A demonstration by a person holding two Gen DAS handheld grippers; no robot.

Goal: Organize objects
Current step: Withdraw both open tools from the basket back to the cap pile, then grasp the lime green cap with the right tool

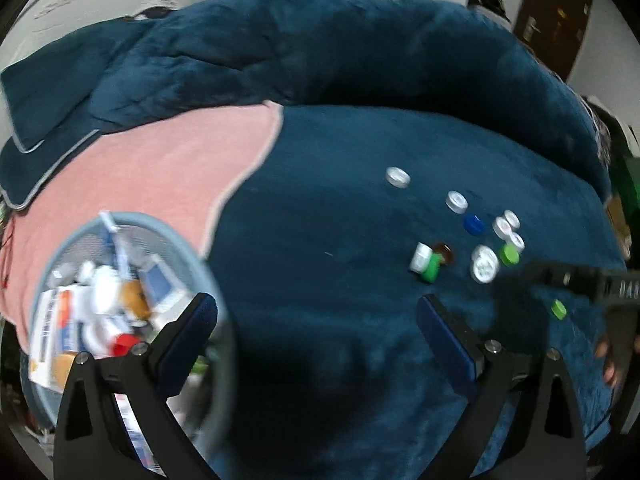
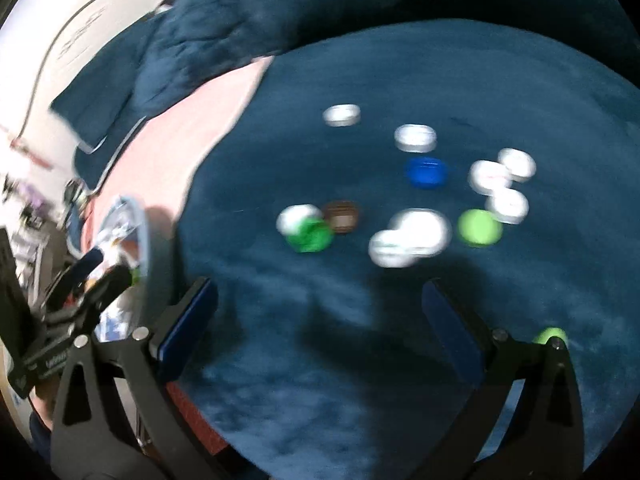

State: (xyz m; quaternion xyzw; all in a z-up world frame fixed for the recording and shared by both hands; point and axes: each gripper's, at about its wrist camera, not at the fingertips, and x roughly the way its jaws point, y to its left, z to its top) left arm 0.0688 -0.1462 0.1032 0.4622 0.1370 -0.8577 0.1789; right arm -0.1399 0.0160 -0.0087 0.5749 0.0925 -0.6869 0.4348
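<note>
Several bottle caps lie scattered on a dark blue plush blanket [image 1: 340, 208]: white caps [image 1: 398, 177], a blue cap [image 1: 474, 225], a green cap [image 1: 509, 255], a brown cap [image 1: 444, 252] and a lone green cap [image 1: 558, 309]. My left gripper [image 1: 318, 318] is open and empty, hovering between the caps and a mesh basket [image 1: 76, 240]. My right gripper [image 2: 320, 308] is open too, empty, just short of the caps; a blurred white cap [image 2: 420, 232] and blue cap [image 2: 427, 172] lie ahead of it. Its arm [image 1: 580, 280] shows at the right of the left wrist view.
The pale blue mesh basket holds boxes, tubes and small bottles and stands on a pink towel [image 1: 160, 168] at the left. A bunched blue blanket [image 1: 320, 40] rises behind. A hand [image 1: 608, 360] is at the right edge. The left gripper appears over the basket [image 2: 124, 216] in the right wrist view.
</note>
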